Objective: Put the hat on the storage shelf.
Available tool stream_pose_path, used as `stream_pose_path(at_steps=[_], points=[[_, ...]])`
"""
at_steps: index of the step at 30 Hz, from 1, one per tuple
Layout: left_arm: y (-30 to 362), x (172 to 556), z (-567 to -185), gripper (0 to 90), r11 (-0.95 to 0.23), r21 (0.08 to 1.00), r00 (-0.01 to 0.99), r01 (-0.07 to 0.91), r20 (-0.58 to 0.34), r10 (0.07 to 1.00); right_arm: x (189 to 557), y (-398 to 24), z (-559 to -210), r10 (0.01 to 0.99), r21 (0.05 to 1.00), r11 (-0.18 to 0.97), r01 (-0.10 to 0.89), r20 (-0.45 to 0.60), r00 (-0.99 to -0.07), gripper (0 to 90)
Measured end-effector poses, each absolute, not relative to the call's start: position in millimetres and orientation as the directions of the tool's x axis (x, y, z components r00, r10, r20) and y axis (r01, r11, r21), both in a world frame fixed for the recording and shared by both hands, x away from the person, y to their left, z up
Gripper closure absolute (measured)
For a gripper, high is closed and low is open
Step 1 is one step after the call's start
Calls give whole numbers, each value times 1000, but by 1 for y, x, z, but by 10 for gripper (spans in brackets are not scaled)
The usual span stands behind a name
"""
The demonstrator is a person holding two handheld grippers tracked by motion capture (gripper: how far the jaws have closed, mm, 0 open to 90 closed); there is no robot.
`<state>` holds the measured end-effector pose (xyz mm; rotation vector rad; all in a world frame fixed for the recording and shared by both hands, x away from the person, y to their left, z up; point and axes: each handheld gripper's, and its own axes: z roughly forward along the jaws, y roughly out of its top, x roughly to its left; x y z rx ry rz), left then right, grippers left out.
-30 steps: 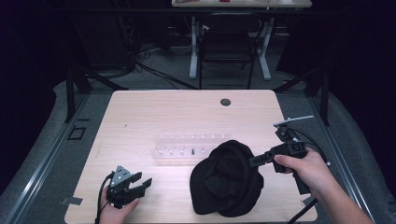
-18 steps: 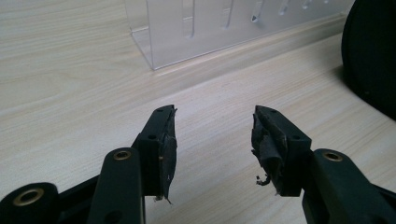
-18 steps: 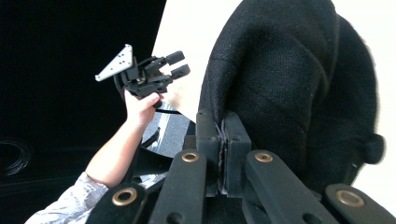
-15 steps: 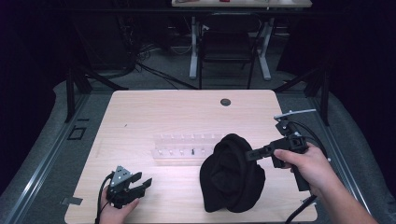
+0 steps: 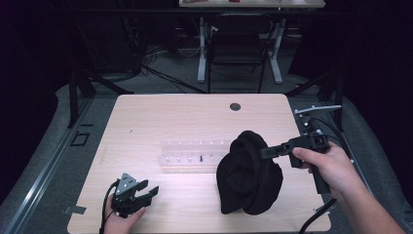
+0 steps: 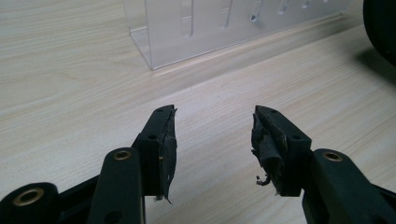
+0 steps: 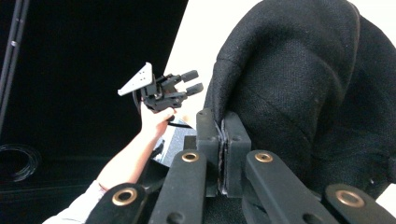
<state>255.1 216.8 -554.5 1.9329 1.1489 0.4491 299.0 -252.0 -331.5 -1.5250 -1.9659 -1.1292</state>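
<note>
A black cloth (image 5: 248, 180) hangs in a tall bunch at the table's right front, its lower end resting on the wood. My right gripper (image 5: 265, 152) is shut on the cloth's upper right edge and holds it up. In the right gripper view the jaws (image 7: 223, 126) are pressed together with the black cloth (image 7: 299, 84) draped right beside them. My left gripper (image 5: 148, 189) rests low at the front left, open, with nothing between its fingers (image 6: 163, 140). A corner of the cloth (image 6: 383, 23) shows at the top right of the left gripper view.
A clear plastic rack (image 5: 192, 153) with rows of small pegs lies in the middle of the wooden table (image 5: 160, 117), just left of the cloth. A dark round grommet (image 5: 235, 106) sits near the far edge. Dark floor, cables and desk legs lie beyond.
My right gripper has risen, pulling the cloth from a flat round heap into a taller, narrower hanging shape. The left gripper has not moved.
</note>
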Motion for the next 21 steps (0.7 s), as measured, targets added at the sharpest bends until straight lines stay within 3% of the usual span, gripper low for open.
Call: stream_pose_path(at_steps=[21], points=[[217, 255, -554, 499, -243, 796, 522, 554, -104, 847, 306, -247, -303, 588, 404, 39, 914, 730, -347, 885]])
